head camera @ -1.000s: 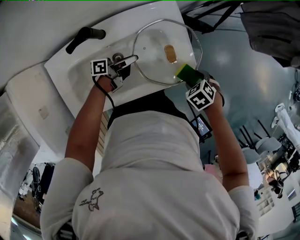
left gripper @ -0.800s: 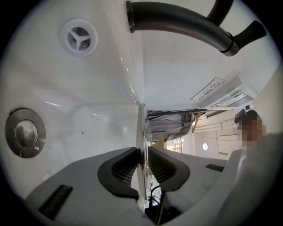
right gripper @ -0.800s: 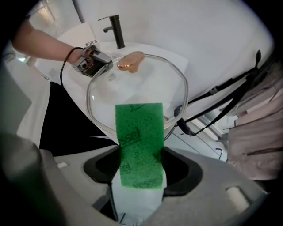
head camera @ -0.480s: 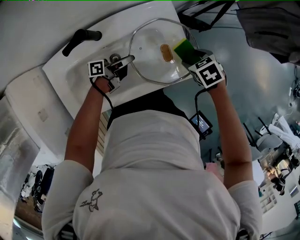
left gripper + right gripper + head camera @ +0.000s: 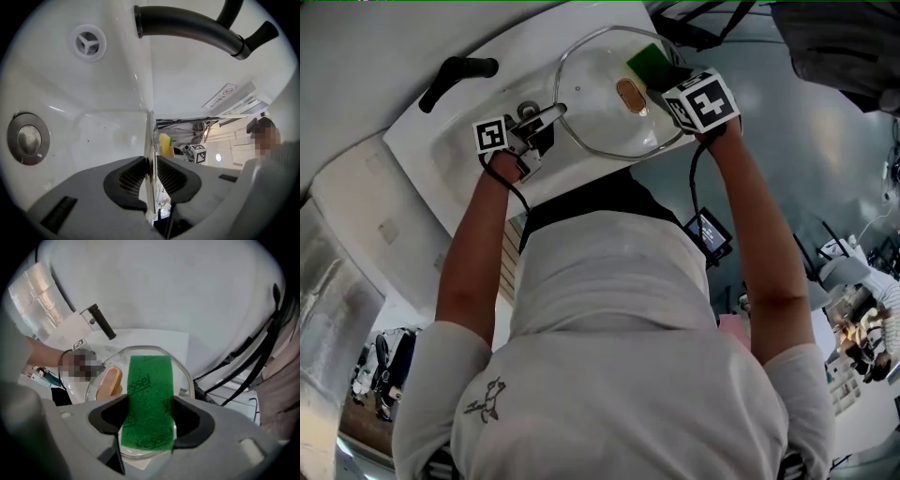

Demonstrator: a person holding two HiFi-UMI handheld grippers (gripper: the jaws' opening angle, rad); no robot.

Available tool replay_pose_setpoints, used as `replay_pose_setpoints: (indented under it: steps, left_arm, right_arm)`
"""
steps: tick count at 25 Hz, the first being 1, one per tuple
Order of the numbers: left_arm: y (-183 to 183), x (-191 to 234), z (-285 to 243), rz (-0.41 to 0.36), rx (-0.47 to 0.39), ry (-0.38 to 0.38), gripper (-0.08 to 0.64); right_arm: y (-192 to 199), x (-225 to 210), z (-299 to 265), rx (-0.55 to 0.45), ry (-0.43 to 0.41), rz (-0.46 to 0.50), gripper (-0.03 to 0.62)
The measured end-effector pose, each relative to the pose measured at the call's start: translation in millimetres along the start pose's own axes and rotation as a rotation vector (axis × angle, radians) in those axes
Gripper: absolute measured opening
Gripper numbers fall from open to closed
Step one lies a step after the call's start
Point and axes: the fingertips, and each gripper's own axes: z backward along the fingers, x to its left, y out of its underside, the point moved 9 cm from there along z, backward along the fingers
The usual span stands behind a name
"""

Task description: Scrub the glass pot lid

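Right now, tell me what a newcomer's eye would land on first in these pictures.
The big glass lid stands out, held at the white sink, right of the black tap. The left gripper clamps its rim, and the right gripper holds a bright green sponge over it, near the tan knob.
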Motion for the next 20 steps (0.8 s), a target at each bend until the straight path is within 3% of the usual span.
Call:
replay_pose_setpoints:
  steps: [4, 14, 17, 20]
  left_arm:
    - [0.4, 0.6, 0.2, 0.005, -0.008, -0.005, 0.081]
    - [1.2, 0.4, -0.5, 0.003, -0.007, -0.006, 0.081]
    - [0.8, 1.5, 0.7, 0.000, -0.007, -0.016, 0.081]
    - [1.1, 0.0, -0.2, -0.005, -0.011, -0.015, 0.081]
  right_arm:
    - [23.7, -23.5, 9.8, 0.026, 0.038, -0.051, 0.290]
    - [126.4, -86.2, 26.2, 0.163, 0.169, -0.219, 0.290]
    - [120.4, -82.9, 30.9, 0.141, 0.171, -0.213, 0.290]
    - [82.8, -74.0, 35.5, 0.084, 0.179, -0.115, 0.290]
